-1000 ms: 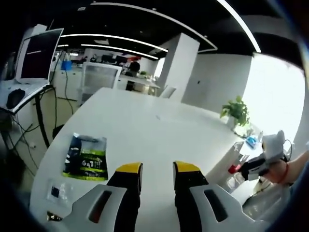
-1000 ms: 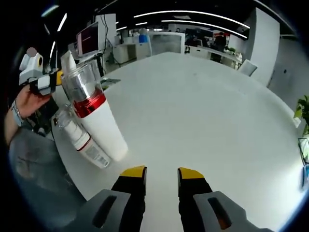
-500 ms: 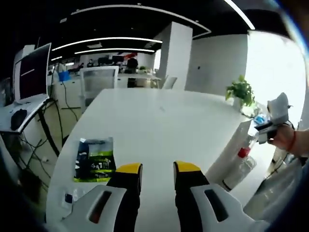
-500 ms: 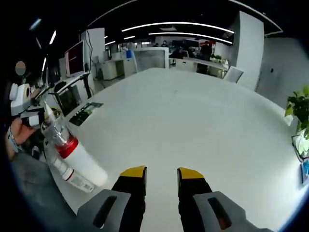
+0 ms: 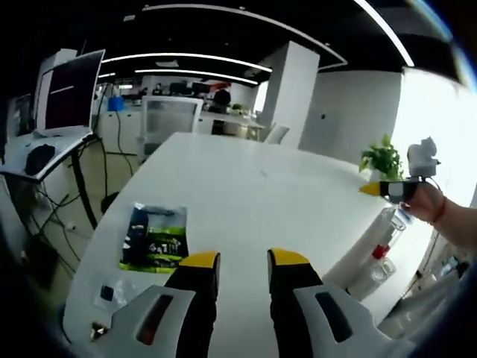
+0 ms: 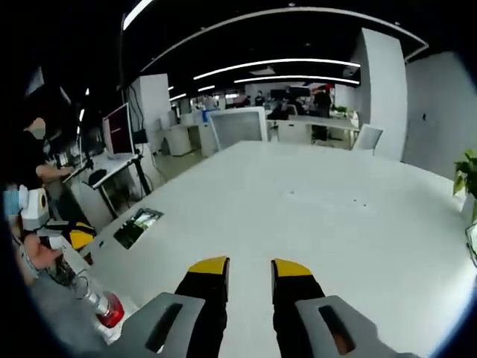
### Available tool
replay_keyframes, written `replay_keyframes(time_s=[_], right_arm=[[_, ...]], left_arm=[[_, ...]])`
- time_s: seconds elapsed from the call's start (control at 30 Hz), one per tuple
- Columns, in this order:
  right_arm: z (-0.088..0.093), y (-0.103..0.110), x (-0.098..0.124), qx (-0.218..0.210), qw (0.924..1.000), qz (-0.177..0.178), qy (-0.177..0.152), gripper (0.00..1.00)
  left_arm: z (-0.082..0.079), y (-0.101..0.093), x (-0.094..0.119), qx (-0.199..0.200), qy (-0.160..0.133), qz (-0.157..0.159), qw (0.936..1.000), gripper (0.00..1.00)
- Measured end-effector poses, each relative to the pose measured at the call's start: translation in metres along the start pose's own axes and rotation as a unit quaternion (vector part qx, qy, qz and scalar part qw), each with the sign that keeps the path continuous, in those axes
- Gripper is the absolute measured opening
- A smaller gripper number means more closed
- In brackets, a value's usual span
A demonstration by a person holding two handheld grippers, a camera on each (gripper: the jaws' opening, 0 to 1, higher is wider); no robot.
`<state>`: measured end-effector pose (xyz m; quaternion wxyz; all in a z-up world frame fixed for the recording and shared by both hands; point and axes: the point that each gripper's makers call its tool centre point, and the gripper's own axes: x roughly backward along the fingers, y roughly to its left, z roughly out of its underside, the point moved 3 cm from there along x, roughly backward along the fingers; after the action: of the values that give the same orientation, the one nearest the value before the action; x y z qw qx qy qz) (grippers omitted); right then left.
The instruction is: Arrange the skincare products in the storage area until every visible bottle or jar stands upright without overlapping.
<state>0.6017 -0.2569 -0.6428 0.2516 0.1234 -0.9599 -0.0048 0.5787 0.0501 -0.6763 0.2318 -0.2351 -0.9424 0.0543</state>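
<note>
A white bottle [image 5: 349, 270] with a red band and a clear cap lies tilted at the table's right edge in the left gripper view. It shows again, in part, as the bottle [image 6: 109, 311] low on the left in the right gripper view. My left gripper [image 5: 242, 260] hangs over the white table [image 5: 246, 186], open, with nothing between its yellow-tipped jaws. My right gripper [image 6: 249, 268] is open too, above the table [image 6: 320, 216]. The right gripper [image 5: 395, 189] comes in above the bottle, held by a hand. The left gripper [image 6: 68, 239] sits above the bottle's cap.
A green and black packet [image 5: 155, 239] lies flat on the table's left part, seen also as a packet [image 6: 137, 226] in the right gripper view. A small clear sachet [image 5: 110, 292] lies near the front edge. Potted plant [image 5: 384, 158], desks, chairs and monitors stand beyond.
Both views have swung with the hands. The bottle now sits in the low left corner of the right gripper view instead of close by. Both pairs of jaws keep the same gap.
</note>
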Motion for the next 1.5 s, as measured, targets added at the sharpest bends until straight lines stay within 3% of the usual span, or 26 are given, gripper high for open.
replay_keyframes(time_s=[0.1, 0.3, 0.43, 0.53, 0.57, 0.67, 0.77, 0.9, 1.0, 1.23, 1.3, 1.33, 1.5], right_arm=[[-0.008, 0.017, -0.013, 0.020, 0.9991, -0.037, 0.003, 0.16], [-0.016, 0.057, -0.039, 0.001, 0.9909, -0.133, 0.017, 0.17], [-0.023, 0.082, -0.052, -0.003, 0.9799, -0.199, 0.016, 0.18], [-0.022, 0.100, -0.061, 0.009, 0.9718, -0.234, 0.028, 0.23], [-0.020, 0.112, -0.071, 0.023, 0.9651, -0.258, 0.041, 0.24], [-0.017, 0.130, -0.083, 0.030, 0.9565, -0.283, 0.063, 0.26], [-0.019, 0.140, -0.099, 0.042, 0.9522, -0.293, 0.073, 0.26], [-0.021, 0.160, -0.119, 0.001, 0.9415, -0.322, 0.098, 0.24], [-0.016, 0.175, -0.135, 0.022, 0.9366, -0.329, 0.118, 0.26], [0.008, 0.208, -0.163, 0.067, 0.9179, -0.348, 0.179, 0.25], [0.013, 0.216, -0.172, 0.070, 0.9157, -0.348, 0.188, 0.25], [0.020, 0.222, -0.176, 0.079, 0.9103, -0.353, 0.202, 0.25], [0.041, 0.237, -0.195, 0.119, 0.8994, -0.352, 0.230, 0.26]], left_arm=[[-0.004, 0.004, 0.000, -0.010, -0.003, -0.008, 0.9999, 0.26], [-0.012, 0.019, 0.002, -0.016, 0.002, -0.027, 0.9995, 0.26], [-0.022, 0.028, 0.004, -0.006, -0.001, -0.031, 0.9995, 0.27], [-0.033, 0.050, 0.002, -0.025, 0.002, -0.063, 0.9977, 0.26], [-0.035, 0.058, 0.000, -0.021, 0.003, -0.072, 0.9972, 0.26], [-0.040, 0.081, -0.005, 0.003, -0.002, -0.094, 0.9956, 0.26], [-0.037, 0.102, -0.009, 0.019, 0.004, -0.118, 0.9929, 0.26], [-0.030, 0.130, -0.020, 0.031, 0.025, -0.143, 0.9889, 0.25], [-0.020, 0.146, -0.032, 0.049, 0.044, -0.160, 0.9848, 0.25], [-0.002, 0.161, -0.052, 0.071, 0.060, -0.166, 0.9817, 0.22], [0.003, 0.163, -0.055, 0.068, 0.064, -0.165, 0.9818, 0.22], [0.008, 0.167, -0.058, 0.069, 0.069, -0.163, 0.9818, 0.22], [0.028, 0.163, -0.062, 0.080, 0.070, -0.148, 0.9833, 0.22]])
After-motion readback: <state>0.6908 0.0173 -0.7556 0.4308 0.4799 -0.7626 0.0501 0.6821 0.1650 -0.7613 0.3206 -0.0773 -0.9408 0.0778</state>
